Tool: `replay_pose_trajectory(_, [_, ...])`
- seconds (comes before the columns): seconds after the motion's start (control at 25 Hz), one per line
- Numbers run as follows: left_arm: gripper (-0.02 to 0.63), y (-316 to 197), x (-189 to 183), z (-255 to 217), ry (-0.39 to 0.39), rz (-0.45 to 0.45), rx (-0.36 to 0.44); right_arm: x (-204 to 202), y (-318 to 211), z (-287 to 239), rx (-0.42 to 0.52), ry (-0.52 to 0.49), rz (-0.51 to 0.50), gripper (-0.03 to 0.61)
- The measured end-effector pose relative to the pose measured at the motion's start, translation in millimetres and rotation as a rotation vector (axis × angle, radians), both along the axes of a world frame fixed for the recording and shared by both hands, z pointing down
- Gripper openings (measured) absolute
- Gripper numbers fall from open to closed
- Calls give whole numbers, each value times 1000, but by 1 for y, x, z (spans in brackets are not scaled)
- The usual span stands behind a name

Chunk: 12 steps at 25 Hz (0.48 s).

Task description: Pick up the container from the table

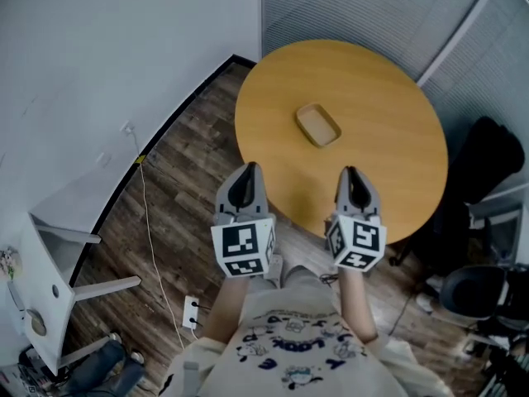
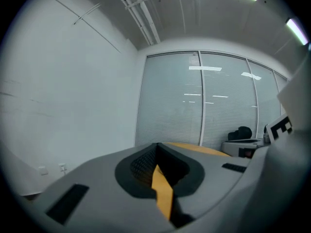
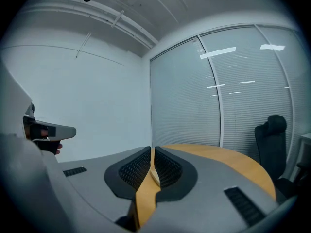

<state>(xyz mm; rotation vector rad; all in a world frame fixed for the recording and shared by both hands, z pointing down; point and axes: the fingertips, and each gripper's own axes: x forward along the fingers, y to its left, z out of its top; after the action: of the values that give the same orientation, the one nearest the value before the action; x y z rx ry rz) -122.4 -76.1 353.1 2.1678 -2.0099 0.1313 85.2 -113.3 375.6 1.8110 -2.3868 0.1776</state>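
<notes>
One container (image 1: 318, 125) lay near the middle of one round table (image 1: 388, 164). The left gripper (image 1: 247, 170) and the right gripper (image 1: 350, 174) were held side by side at the near edge, pointing far. Both had their jaws together and empty.

left gripper (image 1: 250, 170), right gripper (image 1: 350, 174): jaws together, empty.

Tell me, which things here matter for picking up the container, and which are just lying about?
In the job:
container, round table, left tongs, right tongs, both shut and empty.

Lying about:
power strip, black chair beside the table.
</notes>
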Motion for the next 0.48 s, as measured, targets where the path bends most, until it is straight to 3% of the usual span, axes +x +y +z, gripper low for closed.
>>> replay_pose_trajectory(0.48, [2, -60, 4, 27, 17, 9, -65, 8, -63, 22, -54, 34, 10, 26])
